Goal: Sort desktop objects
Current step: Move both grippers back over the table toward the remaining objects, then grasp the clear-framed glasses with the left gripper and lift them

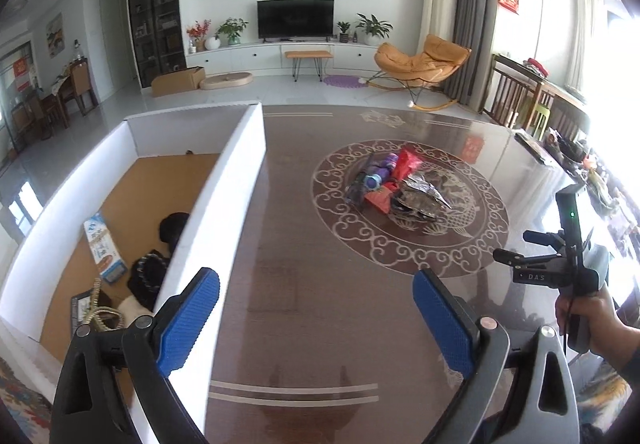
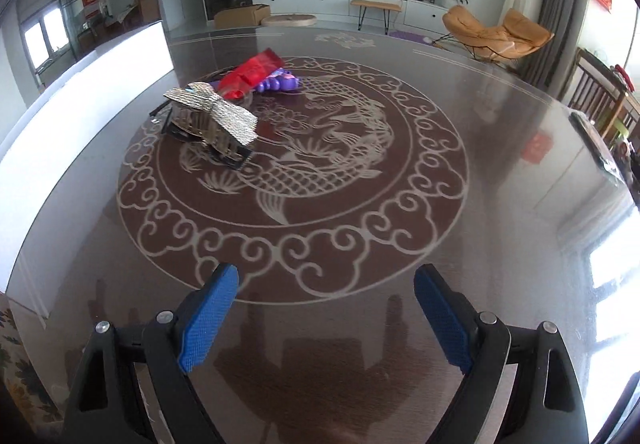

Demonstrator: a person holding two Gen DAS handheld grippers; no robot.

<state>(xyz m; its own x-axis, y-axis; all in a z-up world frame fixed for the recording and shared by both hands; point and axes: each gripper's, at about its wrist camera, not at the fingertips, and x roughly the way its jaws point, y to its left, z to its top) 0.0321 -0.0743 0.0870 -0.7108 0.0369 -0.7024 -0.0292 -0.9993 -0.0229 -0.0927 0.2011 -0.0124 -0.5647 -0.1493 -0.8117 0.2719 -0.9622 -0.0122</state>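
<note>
Now | white box (image 1: 224,180): blue carton (image 1: 103,248), black items (image 1: 149,276)

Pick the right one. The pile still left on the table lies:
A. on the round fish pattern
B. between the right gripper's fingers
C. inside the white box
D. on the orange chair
A: the pile sits on the table's fish pattern, outside the white box.

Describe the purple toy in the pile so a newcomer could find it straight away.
Start at the fish medallion inlaid in the dark table; a small pile sits on its far left side. The purple toy lies at the pile's far end, partly under the red packet. It alone is knobbly purple plastic.
</note>
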